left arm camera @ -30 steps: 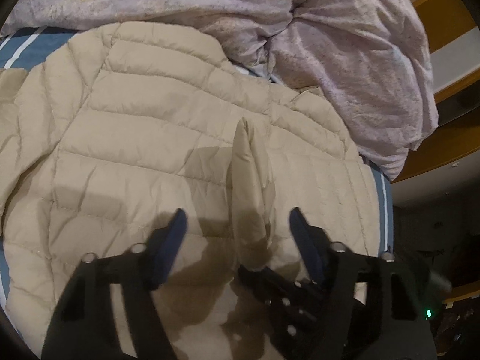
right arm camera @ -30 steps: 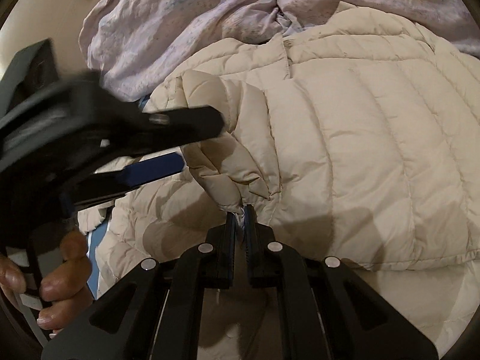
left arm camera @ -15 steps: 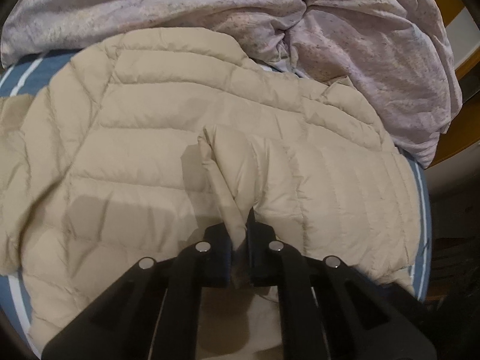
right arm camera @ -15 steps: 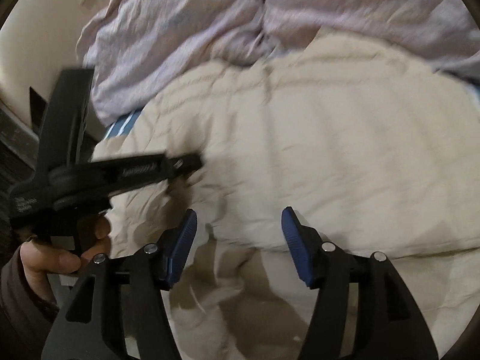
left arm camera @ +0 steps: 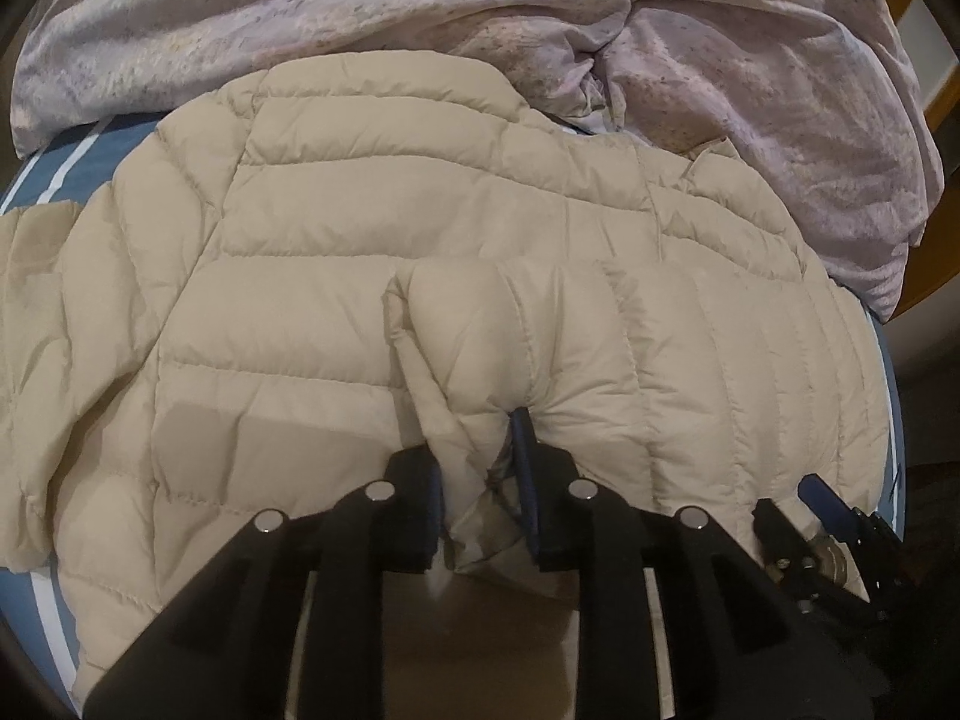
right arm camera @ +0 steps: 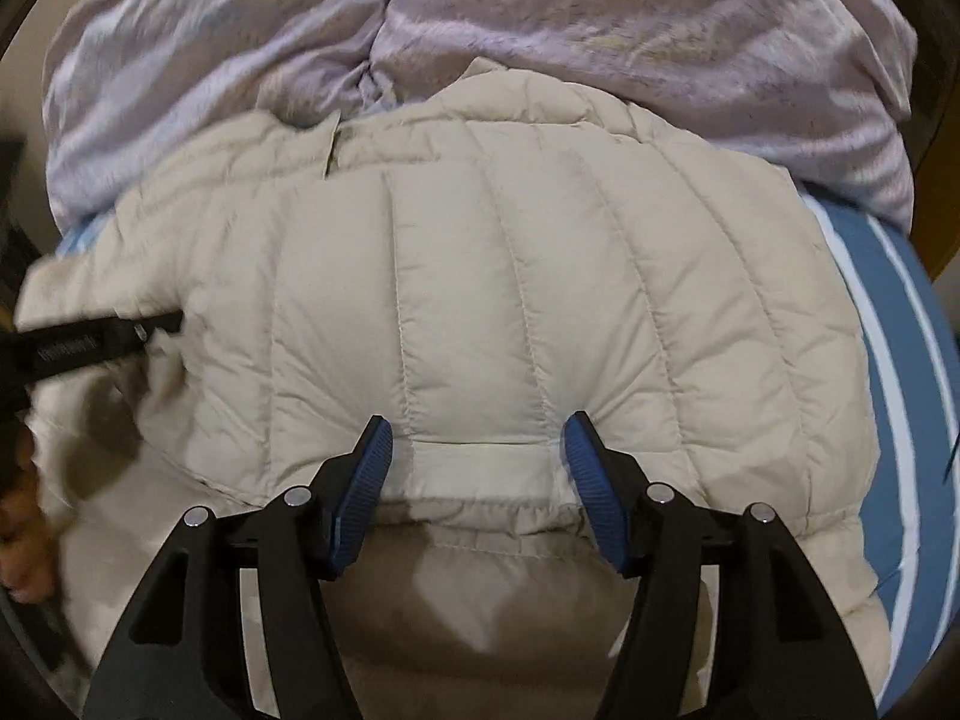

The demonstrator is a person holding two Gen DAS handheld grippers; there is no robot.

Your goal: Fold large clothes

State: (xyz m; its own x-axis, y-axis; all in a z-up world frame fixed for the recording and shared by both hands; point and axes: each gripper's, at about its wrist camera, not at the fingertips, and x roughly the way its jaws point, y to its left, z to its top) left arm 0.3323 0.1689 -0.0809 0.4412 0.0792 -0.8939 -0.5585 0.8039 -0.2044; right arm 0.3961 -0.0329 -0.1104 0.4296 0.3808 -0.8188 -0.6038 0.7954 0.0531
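A beige quilted down jacket point(left arm camera: 360, 240) lies spread on the bed, one sleeve folded in across its body. My left gripper point(left arm camera: 477, 468) has a pinched fold of that sleeve point(left arm camera: 462, 360) between its pads, which still touch the fabric while the jaws are opening. In the right wrist view the jacket point(right arm camera: 480, 276) fills the middle. My right gripper point(right arm camera: 477, 450) is open, its blue pads point(right arm camera: 372, 462) set on either side of a band at the jacket's edge without squeezing it. The left gripper point(right arm camera: 108, 336) shows at the left edge there. The right gripper's pad point(left arm camera: 828, 498) shows low right in the left wrist view.
A crumpled lilac duvet point(left arm camera: 750, 60) is heaped along the far side, touching the jacket's collar point(right arm camera: 540, 18). The blue sheet with white stripes point(right arm camera: 900, 324) shows beside the jacket point(left arm camera: 54, 162). A person's hand point(right arm camera: 18, 540) is at the lower left edge.
My left gripper shut on the folded sleeve, then eased a little wider. My right gripper let go of the sleeve end, opened, and swung right to the jacket's edge.
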